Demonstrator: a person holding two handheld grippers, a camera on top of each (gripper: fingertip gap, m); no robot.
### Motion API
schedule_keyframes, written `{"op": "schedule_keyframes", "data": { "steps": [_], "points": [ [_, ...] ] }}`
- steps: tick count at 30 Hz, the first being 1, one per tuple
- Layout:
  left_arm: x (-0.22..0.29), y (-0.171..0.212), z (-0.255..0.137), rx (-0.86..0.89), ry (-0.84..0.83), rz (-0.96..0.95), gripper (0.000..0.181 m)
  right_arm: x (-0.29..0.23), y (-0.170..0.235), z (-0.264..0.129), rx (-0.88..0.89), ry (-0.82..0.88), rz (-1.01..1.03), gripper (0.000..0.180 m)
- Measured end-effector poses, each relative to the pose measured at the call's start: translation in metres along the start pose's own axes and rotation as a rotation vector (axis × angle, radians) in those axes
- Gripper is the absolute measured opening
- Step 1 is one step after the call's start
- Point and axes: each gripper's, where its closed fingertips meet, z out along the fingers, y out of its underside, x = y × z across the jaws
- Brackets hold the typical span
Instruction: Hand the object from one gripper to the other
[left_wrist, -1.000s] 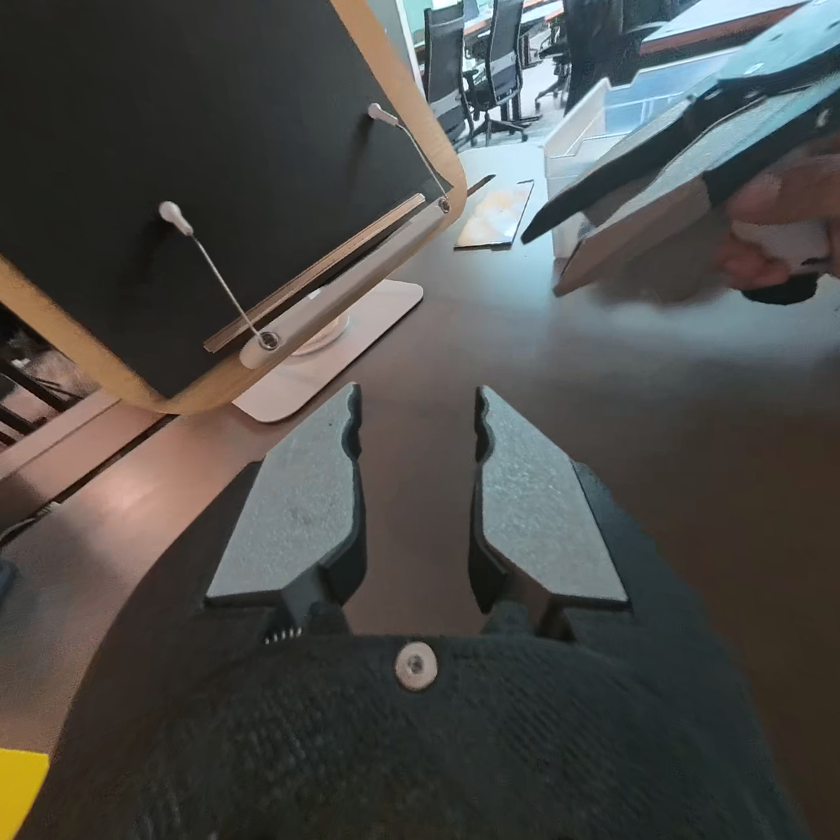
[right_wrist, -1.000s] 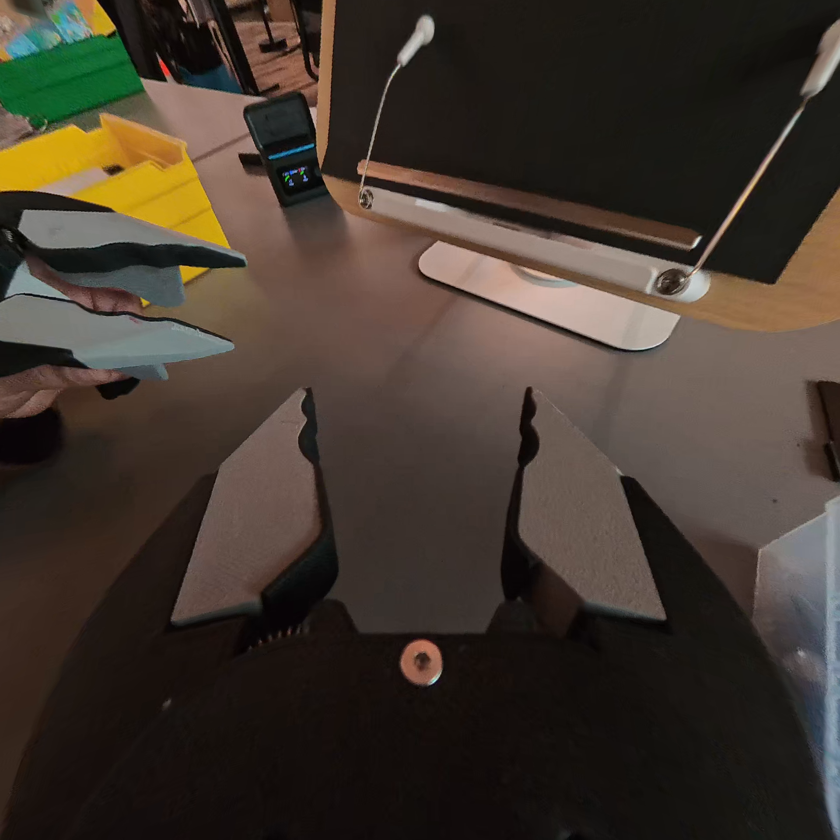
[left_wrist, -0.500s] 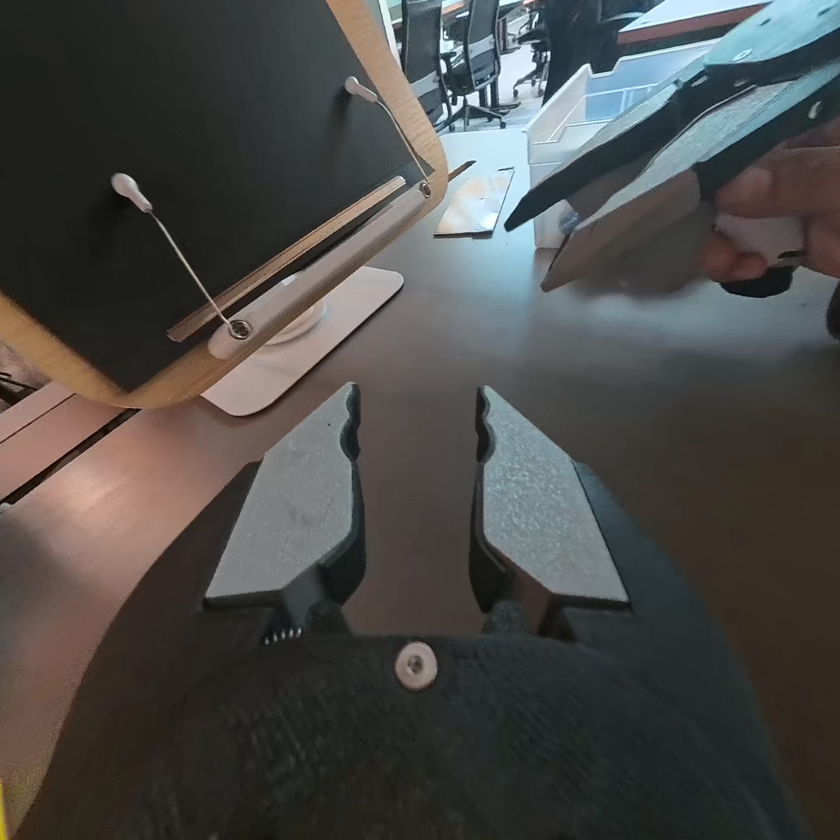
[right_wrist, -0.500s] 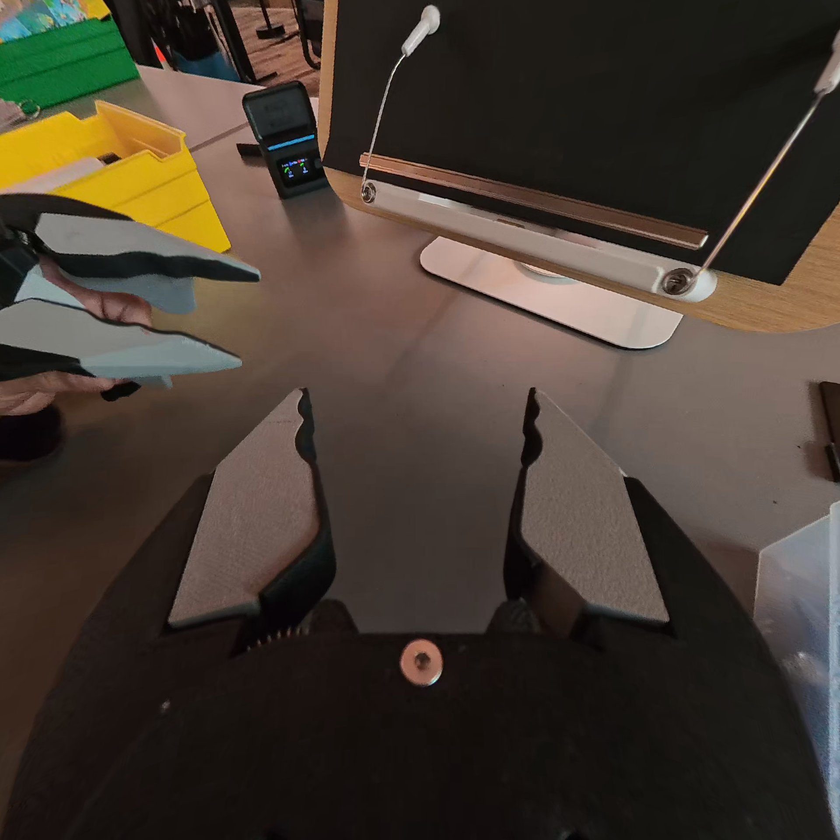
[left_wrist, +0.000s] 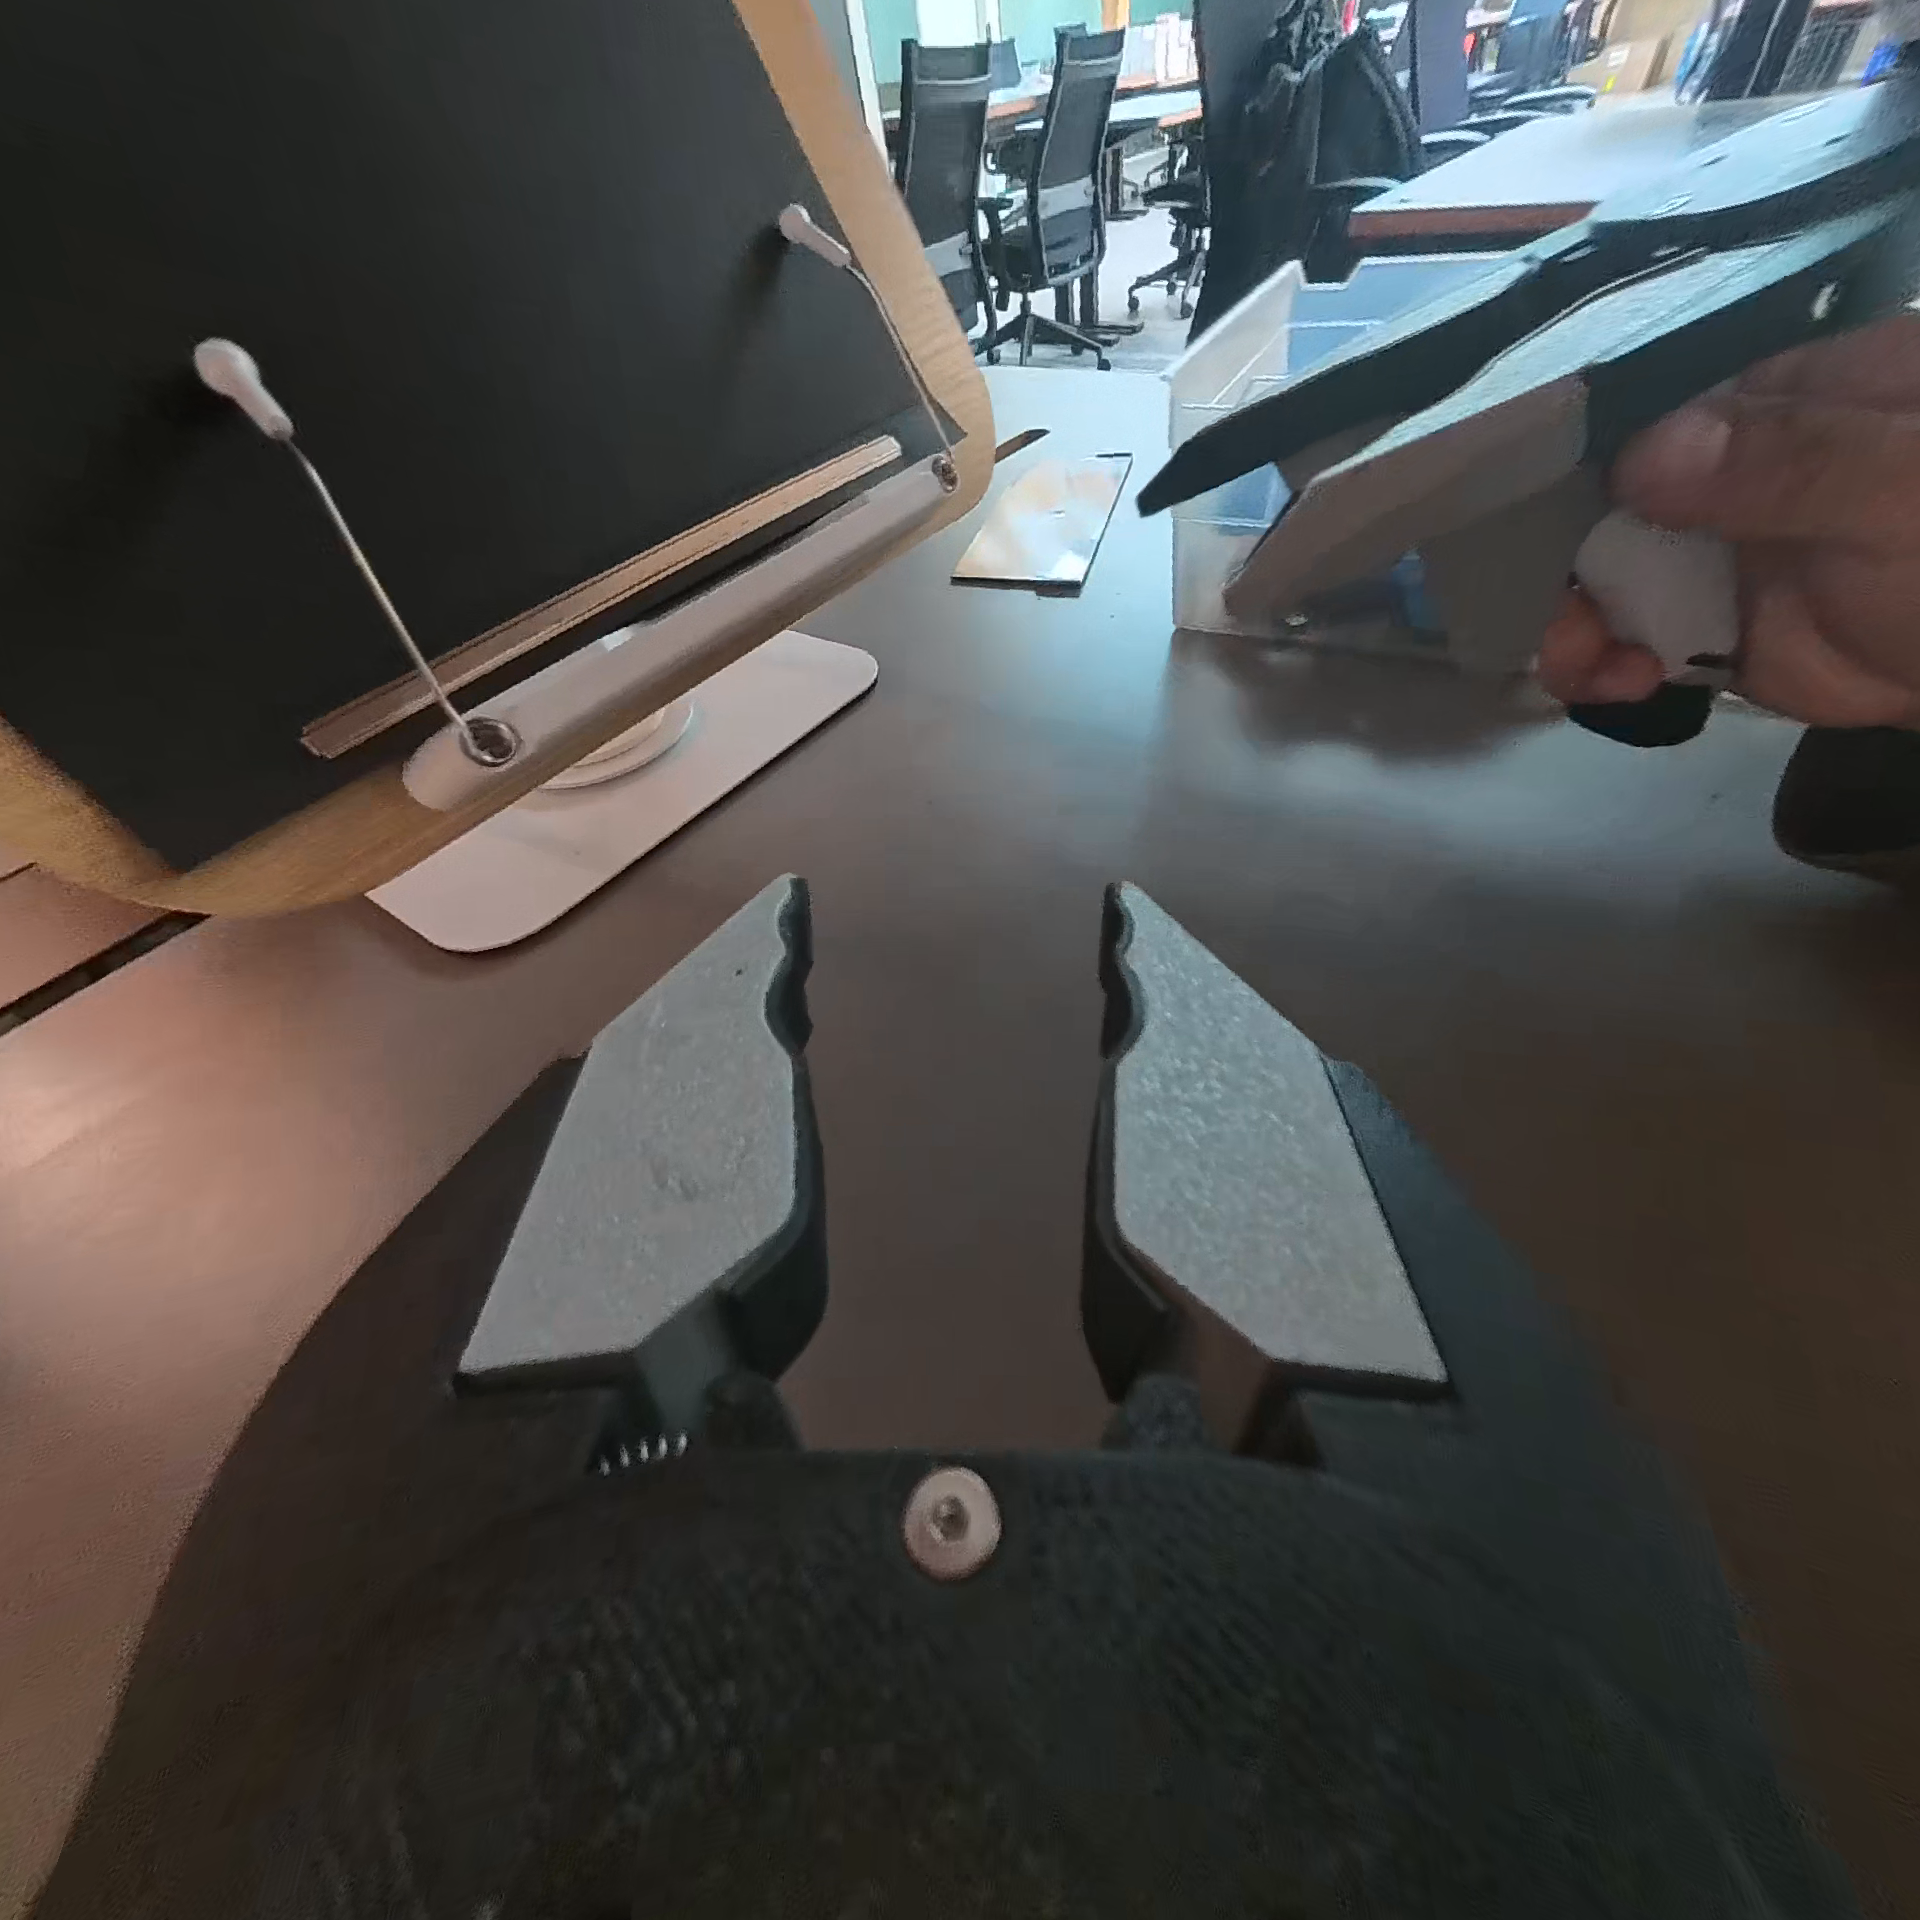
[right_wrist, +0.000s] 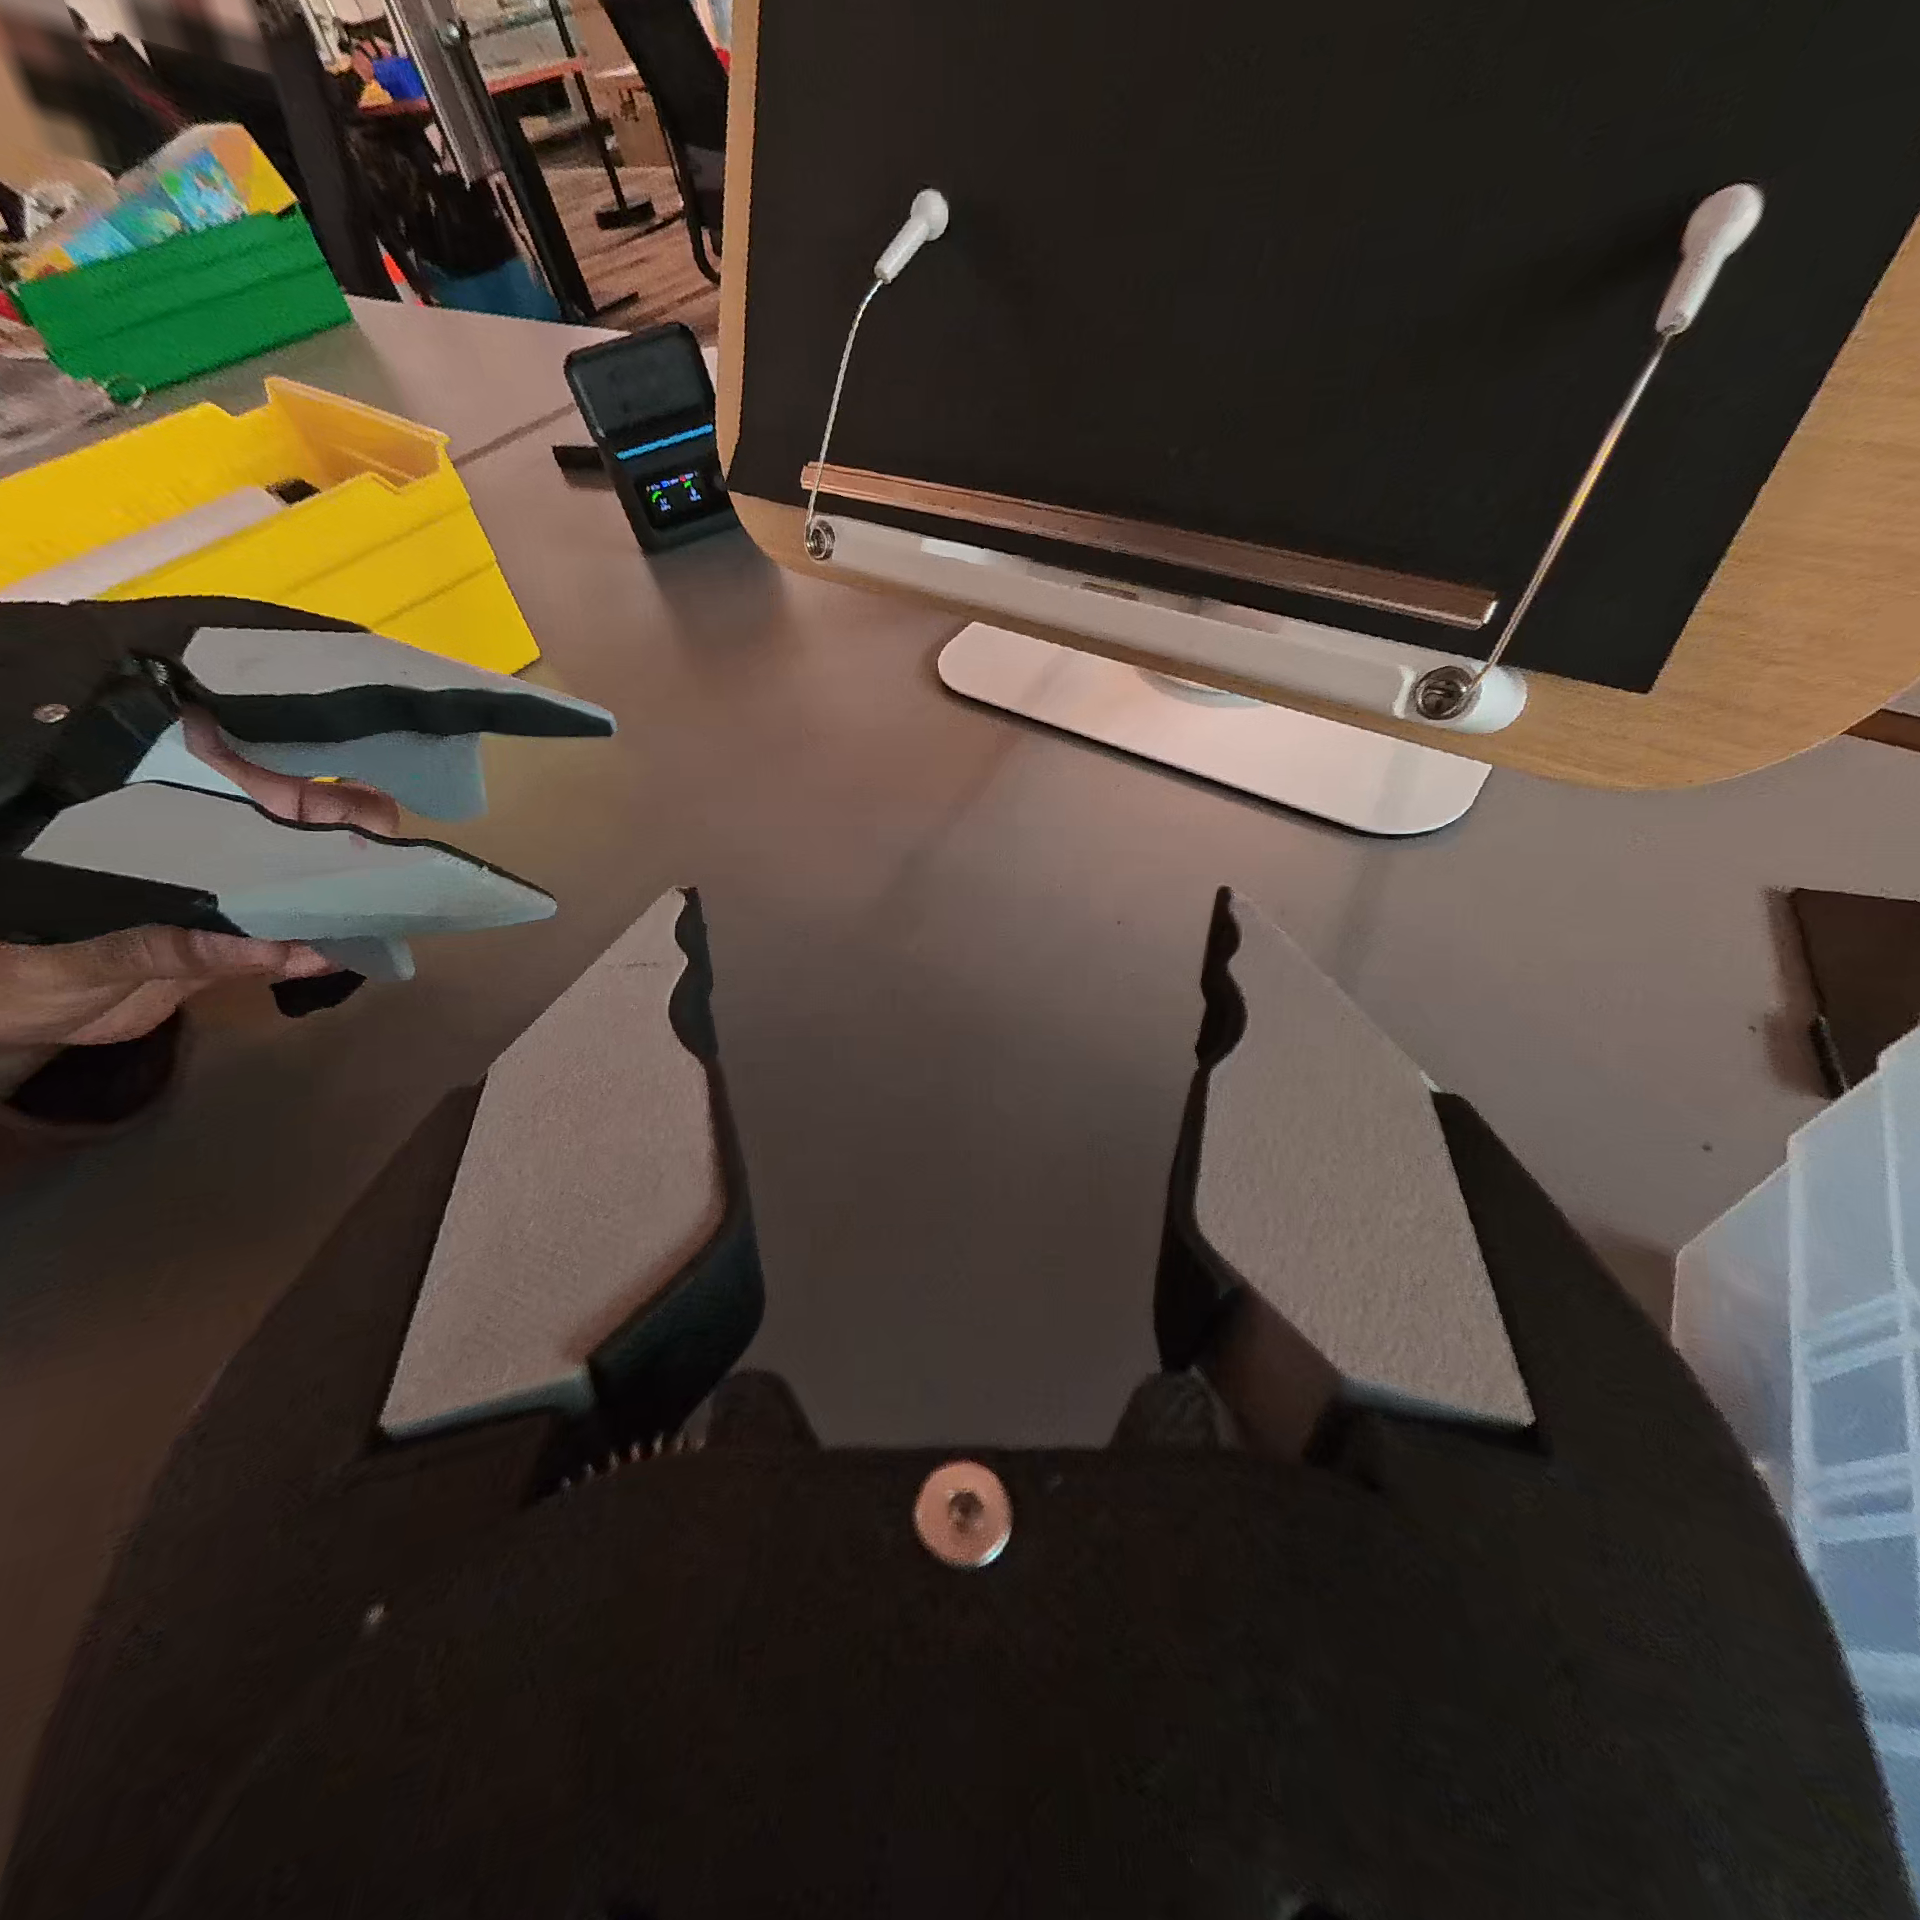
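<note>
My left gripper (left_wrist: 956, 935) is open and empty, low over the dark table (left_wrist: 1351, 1039). My right gripper (right_wrist: 954, 914) is open wider and is also empty. Each shows in the other's view, held by a hand: the right gripper (left_wrist: 1195, 556) at the upper right, the left gripper (right_wrist: 582, 821) at the left edge. Both are open, with their tips pointing toward the middle of the table and apart from each other. No loose object lies between them or in either one.
A wooden book stand (left_wrist: 468, 312) with a black board and a white base (right_wrist: 1226, 727) stands behind the grippers. A yellow bin (right_wrist: 312, 520), a green bin (right_wrist: 177, 301) and a small black device with a lit screen (right_wrist: 655, 436) stand at the left. A clear plastic box (right_wrist: 1829, 1351) is at the right. A flat shiny plate (left_wrist: 1049, 520) lies by it.
Both grippers have drifted slightly. In the right wrist view the left gripper sits a little lower and nearer the middle. Both stayed open and empty.
</note>
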Motion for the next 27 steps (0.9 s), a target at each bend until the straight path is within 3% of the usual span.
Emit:
{"op": "schedule_keyframes", "data": {
  "steps": [27],
  "points": [
    [-0.014, -0.006, -0.007, 0.002, -0.068, -0.017, 0.053, -0.013, 0.016, 0.016, -0.060, -0.032, -0.035, 0.091]
  ]
}}
